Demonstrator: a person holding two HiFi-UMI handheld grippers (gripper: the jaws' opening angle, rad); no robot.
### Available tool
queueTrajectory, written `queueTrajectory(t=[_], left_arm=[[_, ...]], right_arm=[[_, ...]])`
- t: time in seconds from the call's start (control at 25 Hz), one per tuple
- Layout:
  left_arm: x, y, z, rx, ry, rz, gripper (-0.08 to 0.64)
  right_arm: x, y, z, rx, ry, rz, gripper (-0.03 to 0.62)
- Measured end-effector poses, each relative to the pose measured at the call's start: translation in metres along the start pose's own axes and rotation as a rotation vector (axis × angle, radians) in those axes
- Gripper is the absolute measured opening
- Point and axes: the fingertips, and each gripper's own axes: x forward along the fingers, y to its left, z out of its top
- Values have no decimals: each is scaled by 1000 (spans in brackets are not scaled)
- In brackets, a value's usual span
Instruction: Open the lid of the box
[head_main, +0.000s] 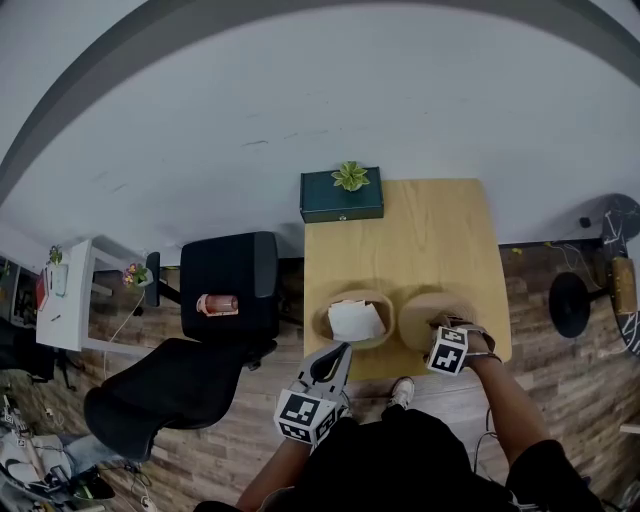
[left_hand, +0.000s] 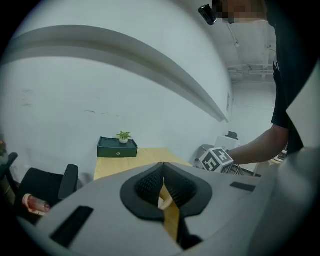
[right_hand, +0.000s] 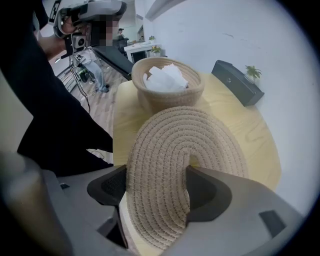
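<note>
An open round woven basket stands near the front edge of the wooden table, with white paper inside it. Its flat woven lid lies to the right of it, off the basket. My right gripper is shut on the lid's near edge. In the right gripper view the lid bends up between the pads of my right gripper, and the basket stands beyond. My left gripper hovers shut just off the table's front edge, holding nothing; its pads meet at the tips.
A dark green box with a small plant on top sits at the table's far left corner by the wall. Black office chairs stand left of the table. A black round stool base is on the floor at right.
</note>
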Motion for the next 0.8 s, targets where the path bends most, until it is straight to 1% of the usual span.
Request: queueTrajectory(t=[0.36, 0.48, 0.68, 0.8], left_arm=[[13, 6, -6, -25, 13, 27, 18], [14, 11, -8, -35, 19, 44, 18], [19, 12, -15, -36, 29, 41, 18], [20, 9, -15, -38, 25, 34, 18]], right_arm=[[21, -11, -5, 15, -9, 40, 372], [23, -12, -7, 9, -12, 37, 362], [31, -11, -10, -26, 9, 32, 364], [30, -12, -6, -17, -18, 6, 371]])
